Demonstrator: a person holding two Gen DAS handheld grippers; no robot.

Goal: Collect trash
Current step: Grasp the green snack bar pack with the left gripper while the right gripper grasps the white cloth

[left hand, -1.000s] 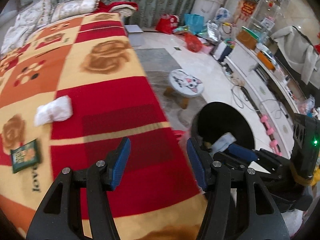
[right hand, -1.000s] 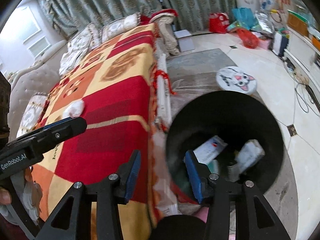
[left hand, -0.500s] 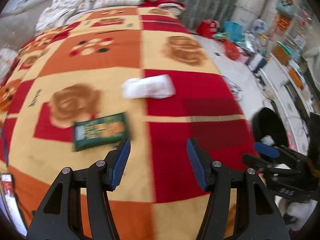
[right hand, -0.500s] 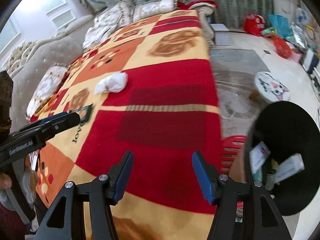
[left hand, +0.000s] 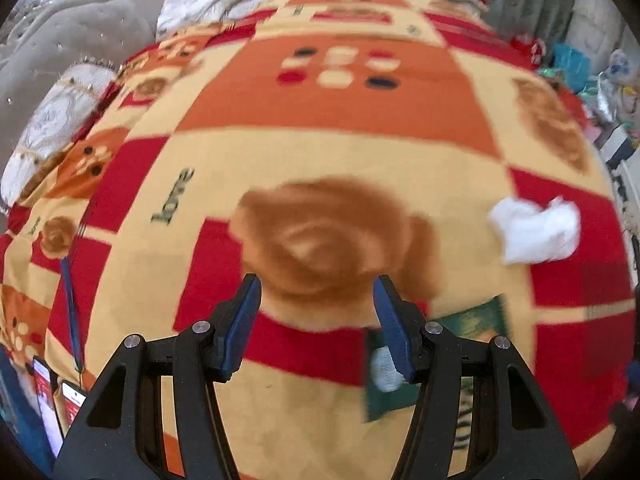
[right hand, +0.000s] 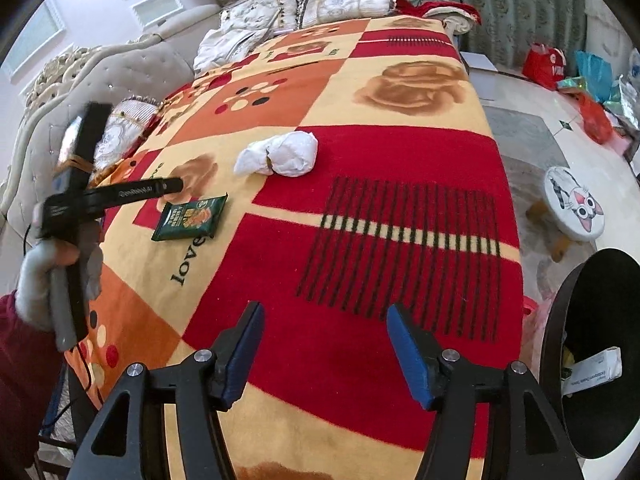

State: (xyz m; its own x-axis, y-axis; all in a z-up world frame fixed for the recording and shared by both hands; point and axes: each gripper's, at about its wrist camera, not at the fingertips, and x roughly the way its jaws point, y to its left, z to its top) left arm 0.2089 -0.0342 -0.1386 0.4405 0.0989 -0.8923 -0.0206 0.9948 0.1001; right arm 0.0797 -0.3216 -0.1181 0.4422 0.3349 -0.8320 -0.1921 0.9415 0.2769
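Note:
A crumpled white wad lies on the patterned bed blanket; it also shows at the right of the left wrist view. A green snack packet lies flat nearer the left edge, and shows partly behind the right finger in the left wrist view. My left gripper is open and empty, hovering just left of the packet; it also appears in the right wrist view. My right gripper is open and empty over the red part of the blanket. The black trash bin stands on the floor at the right with trash inside.
Pillows lie at the head of the bed beside a padded headboard. A small cat-face stool stands on the floor. Bags and clutter sit by the curtain. Phones lie at the bed's left edge.
Both grippers have swung left from the bin over the bed. The left gripper moved past the packet and wad, which now sit to its right. Both stayed open.

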